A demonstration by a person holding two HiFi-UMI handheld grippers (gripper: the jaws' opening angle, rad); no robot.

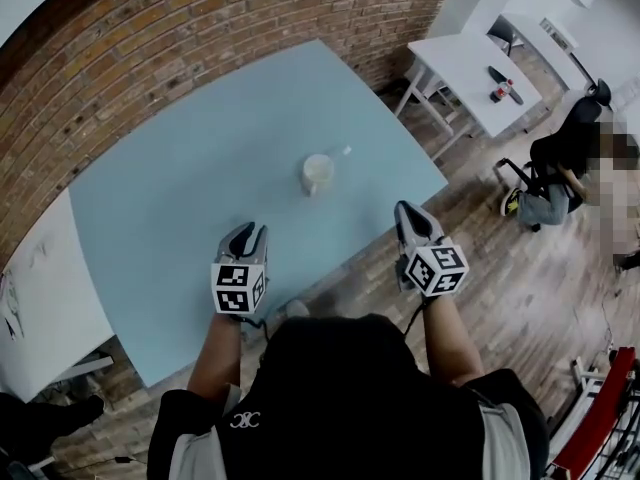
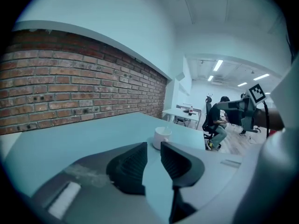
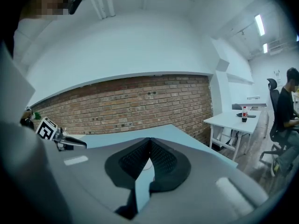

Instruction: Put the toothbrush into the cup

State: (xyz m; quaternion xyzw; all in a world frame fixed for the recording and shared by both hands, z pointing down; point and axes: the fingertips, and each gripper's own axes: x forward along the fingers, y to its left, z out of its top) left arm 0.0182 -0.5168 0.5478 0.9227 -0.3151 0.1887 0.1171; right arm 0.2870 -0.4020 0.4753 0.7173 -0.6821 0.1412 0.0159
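Only head view clearly shows toothbrush (image 1: 344, 151) in cup (image 1: 318, 175); left hand-held gripper (image 1: 247, 232) gapes, right hand-held gripper (image 1: 409, 213) closed.

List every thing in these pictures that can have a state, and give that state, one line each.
left gripper: open, nothing between the jaws.
right gripper: shut, empty.
cup: upright on the table.
toothbrush: seemingly in the cup, leaning out over its rim.

Bright, even indoor light comes from ceiling strip lights (image 2: 217, 65), leaving the pale blue counter (image 1: 200, 188) nearly shadowless under a cool teal cast. Both gripper views bow strongly, fade to black at the corners, and go soft up close.
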